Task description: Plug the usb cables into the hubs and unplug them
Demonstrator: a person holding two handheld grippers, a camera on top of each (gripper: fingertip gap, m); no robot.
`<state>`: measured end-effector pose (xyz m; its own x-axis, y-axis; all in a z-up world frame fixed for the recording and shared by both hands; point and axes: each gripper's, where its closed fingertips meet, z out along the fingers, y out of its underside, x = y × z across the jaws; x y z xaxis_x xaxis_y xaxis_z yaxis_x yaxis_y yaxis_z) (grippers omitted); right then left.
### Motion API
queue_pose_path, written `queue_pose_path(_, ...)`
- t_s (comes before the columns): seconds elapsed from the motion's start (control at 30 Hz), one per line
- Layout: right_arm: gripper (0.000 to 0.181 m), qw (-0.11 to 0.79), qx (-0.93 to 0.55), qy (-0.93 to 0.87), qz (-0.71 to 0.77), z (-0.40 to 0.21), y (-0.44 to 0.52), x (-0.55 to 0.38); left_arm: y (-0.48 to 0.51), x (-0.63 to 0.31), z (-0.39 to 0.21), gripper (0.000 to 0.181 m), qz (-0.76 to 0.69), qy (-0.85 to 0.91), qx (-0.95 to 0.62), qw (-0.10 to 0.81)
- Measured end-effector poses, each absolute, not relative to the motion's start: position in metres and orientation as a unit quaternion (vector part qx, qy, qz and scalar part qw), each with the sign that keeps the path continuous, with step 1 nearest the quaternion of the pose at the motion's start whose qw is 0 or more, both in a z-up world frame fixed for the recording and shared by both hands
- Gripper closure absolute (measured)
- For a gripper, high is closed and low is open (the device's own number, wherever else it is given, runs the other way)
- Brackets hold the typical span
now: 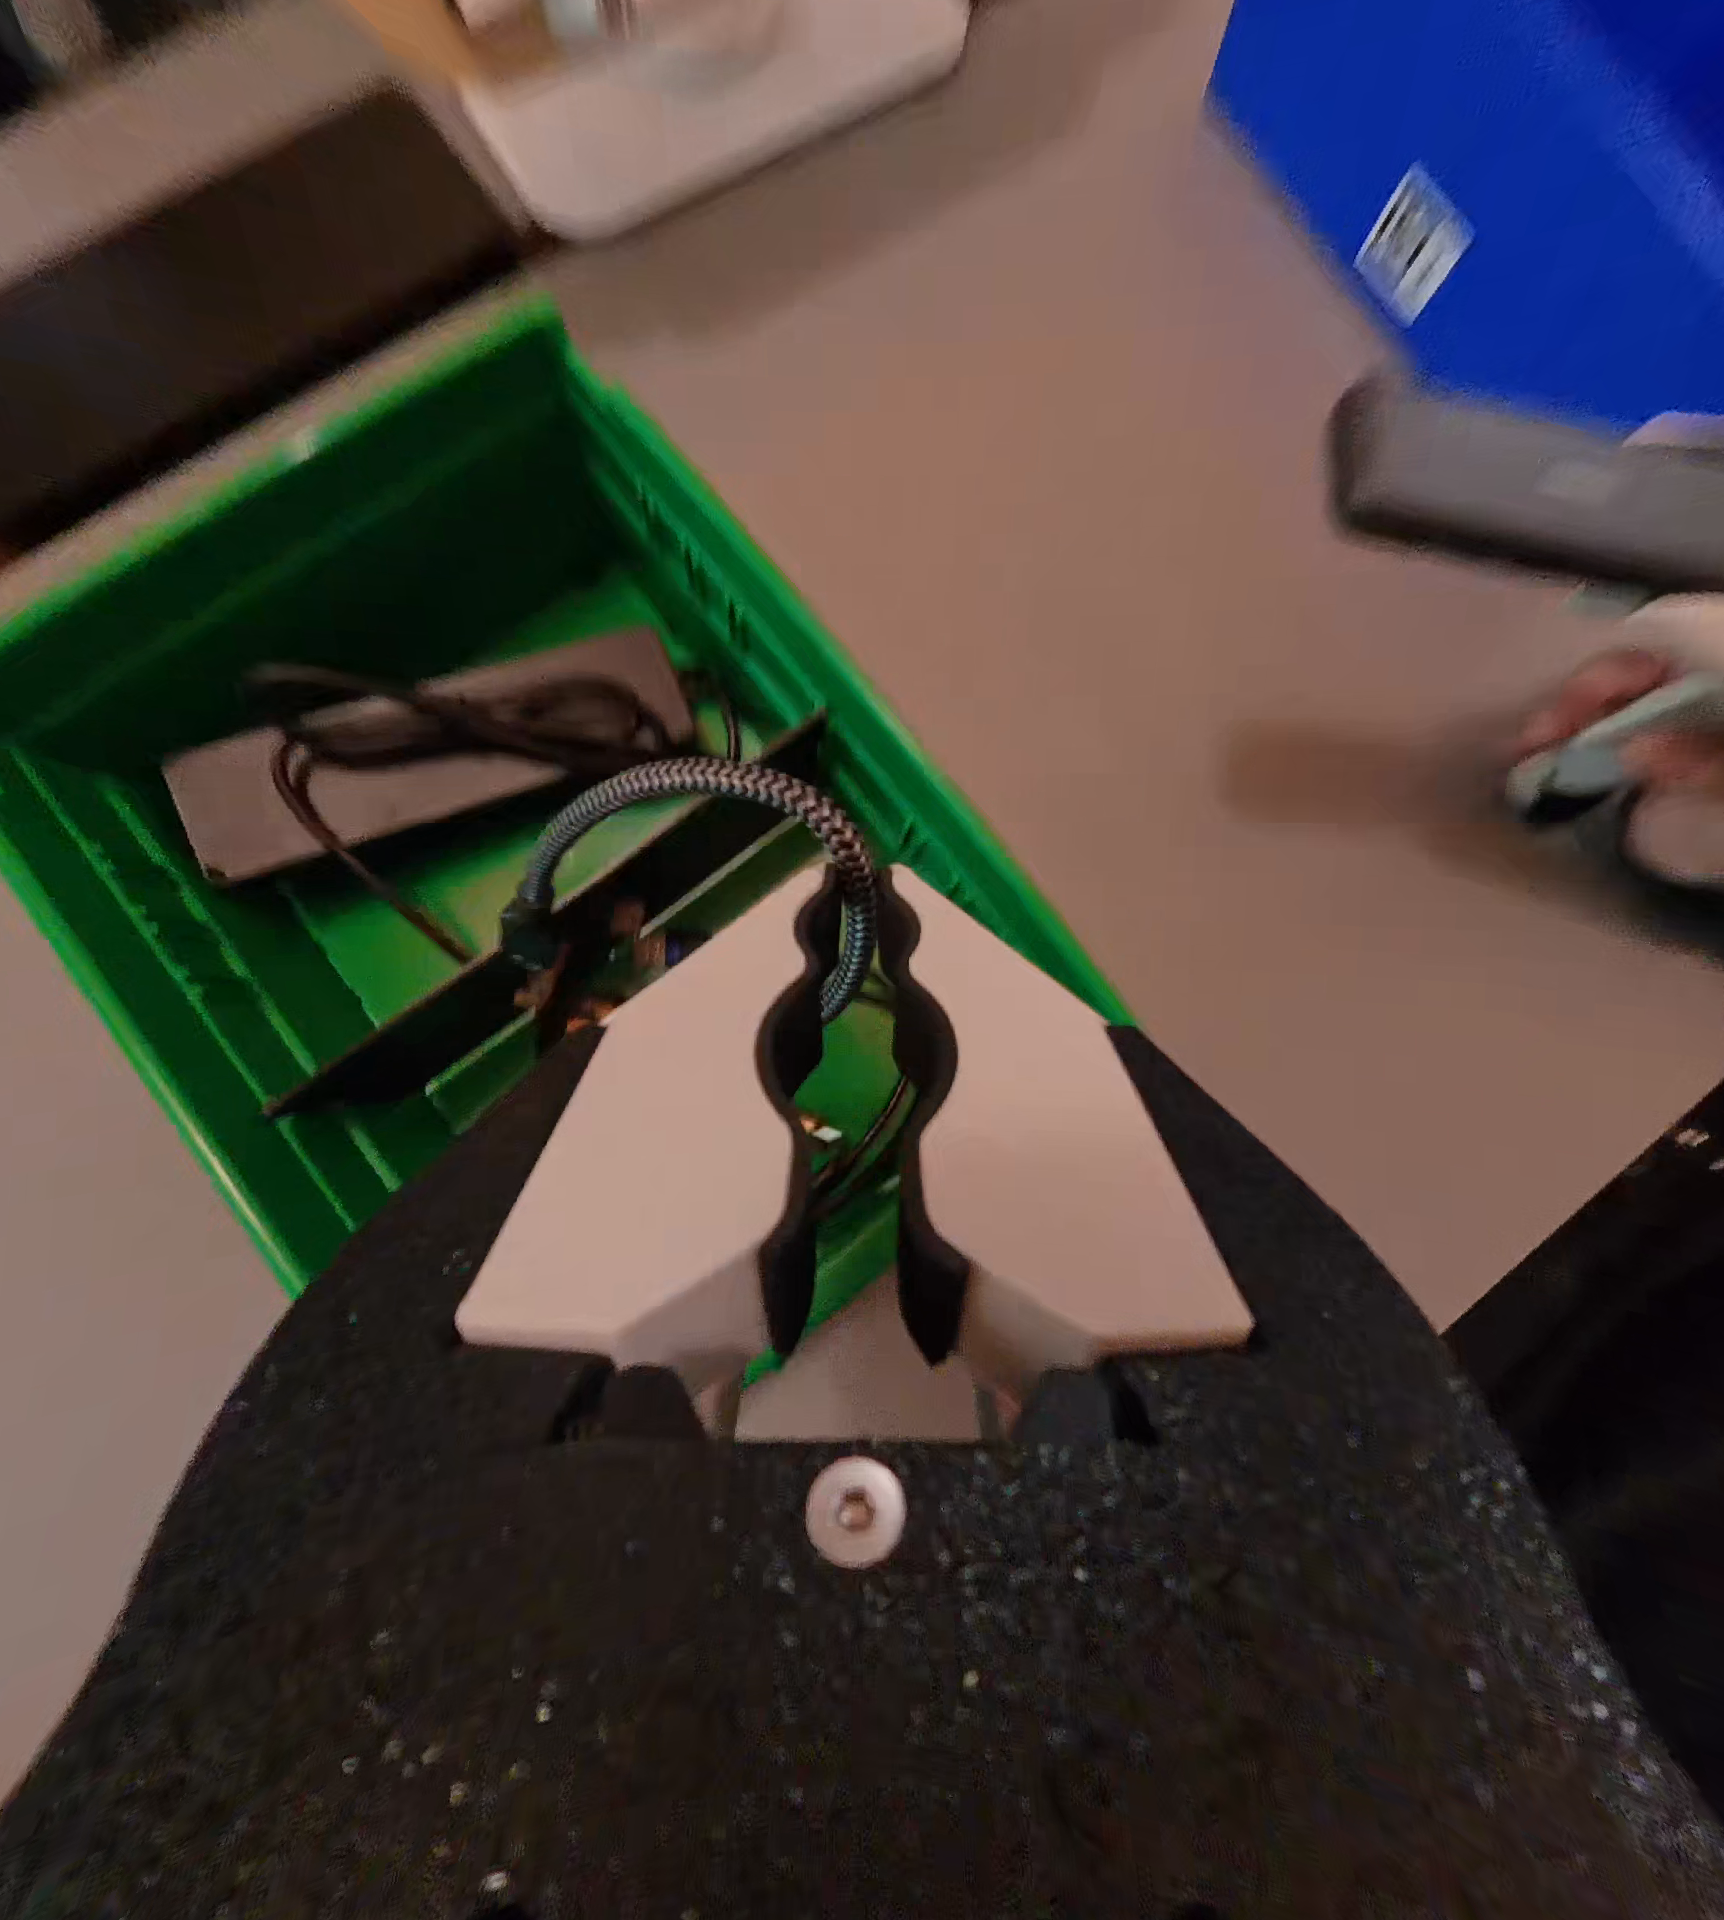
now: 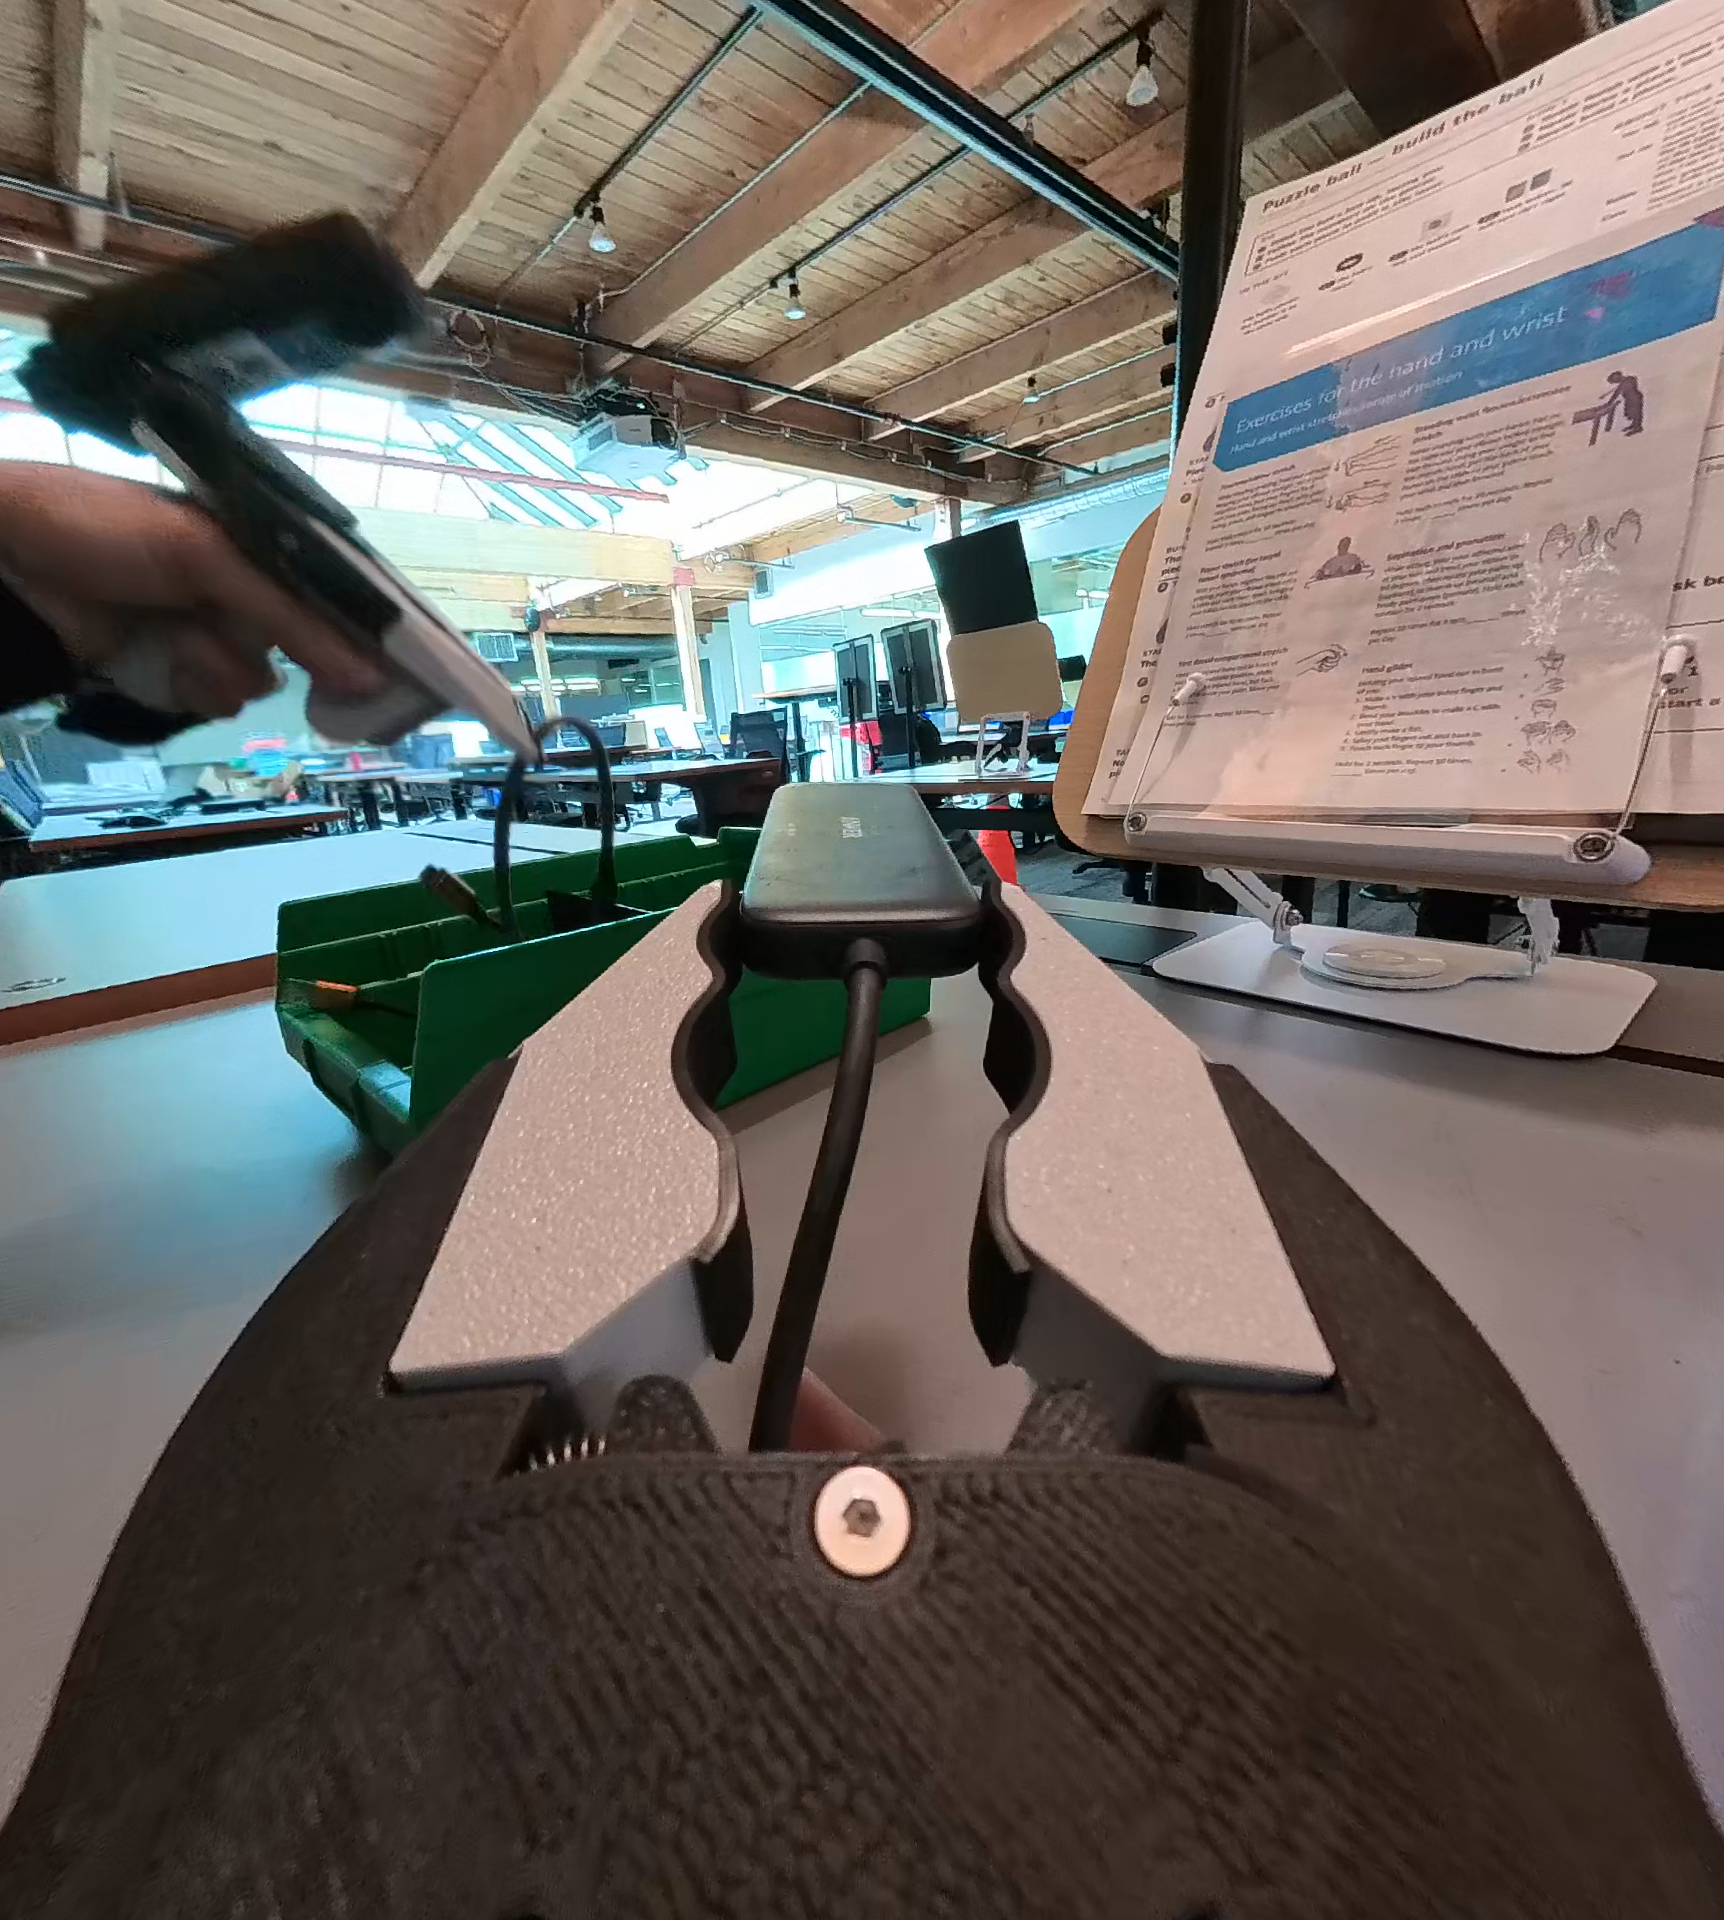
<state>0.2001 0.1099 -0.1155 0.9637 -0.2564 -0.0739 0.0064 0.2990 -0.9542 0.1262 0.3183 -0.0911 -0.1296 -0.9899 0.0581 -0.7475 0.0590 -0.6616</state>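
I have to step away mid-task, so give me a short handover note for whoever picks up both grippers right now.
Left gripper: shut on the braided cable, lifting it over the green bin.
Right gripper: shut on the dark hub, held above the table, its own lead trailing back between the fingers.
In the bin: another hub and thin black cables.
Done: cable and hub picked up.
Left: plug the cable into the hub, then unplug.

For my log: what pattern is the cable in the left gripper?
Braided black-and-grey weave on the cable; clearest in left wrist view.
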Motion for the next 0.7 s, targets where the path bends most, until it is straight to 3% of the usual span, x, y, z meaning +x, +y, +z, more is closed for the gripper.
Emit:
queue_pose_path(0.03,0.137,0.799,-0.586,0.107,-0.083,-0.116,0.110,0.200,0.315,0.128,-0.075,0.177,-0.311,0.687,-0.617,0.225)
queue_pose_path(0.2,0.136,0.800,-0.584,0.108,-0.083,-0.115,0.109,0.201,0.286,0.130,-0.020,0.178,-0.375,0.703,-0.536,0.278)
queue_pose_path(0.37,0.136,0.816,-0.549,0.138,-0.116,-0.102,0.091,0.216,0.214,0.123,-0.015,0.177,-0.384,0.796,-0.362,0.297)
queue_pose_path(0.47,0.137,0.832,-0.507,0.174,-0.142,-0.086,0.067,0.231,0.159,0.107,-0.050,0.178,-0.349,0.863,-0.211,0.298)
queue_pose_path(0.6,0.136,0.833,-0.474,0.190,-0.212,-0.068,0.039,0.244,0.126,0.088,-0.138,0.178,-0.176,0.933,-0.045,0.311)
queue_pose_path(0.7,0.137,0.829,-0.478,0.168,-0.236,-0.063,0.034,0.243,0.120,0.075,-0.193,0.177,-0.104,0.953,0.009,0.285)
